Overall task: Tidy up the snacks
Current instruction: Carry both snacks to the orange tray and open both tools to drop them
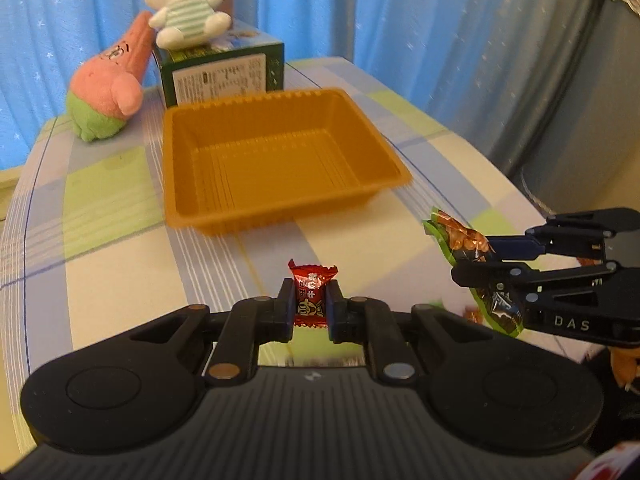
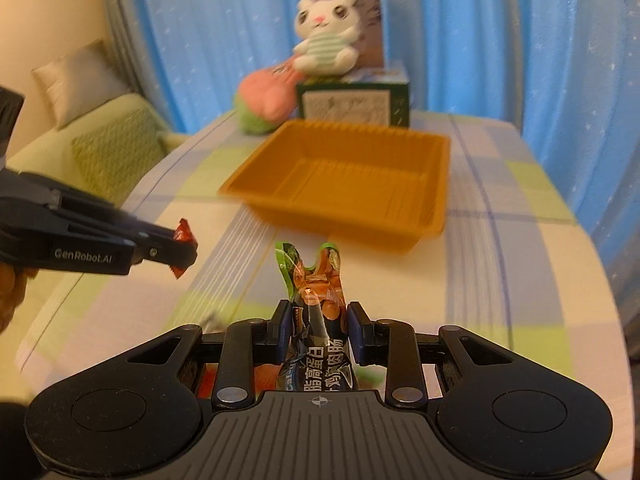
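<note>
The surface [image 1: 112, 200], covered in a pale plaid cloth of green, blue and cream, filled most of both views, with blue star-dotted curtains [image 1: 400, 20] behind it. An orange plastic tray [image 1: 280, 200] sat on it near the middle, with nothing visible inside. Behind the tray stood a dark green box [image 1: 224, 72]; a white plush rabbit [image 1: 184, 4] in a striped shirt sat on top of it, and a pink and green plush star [image 1: 108, 92] leaned against the box's left side.

Both tools hung above the surface, on the near side of the tray and well apart from it. The right tool [image 2: 318, 328] was clamped on a green and brown sausage snack packet [image 2: 316, 292], whose crumpled end stuck out past the fingertips toward the tray. The left tool [image 1: 310, 304] was clamped on a small red wrapped candy [image 1: 311, 292], held upright between its blue pads [image 1: 287, 308]. Neither snack touched the tray.
</note>
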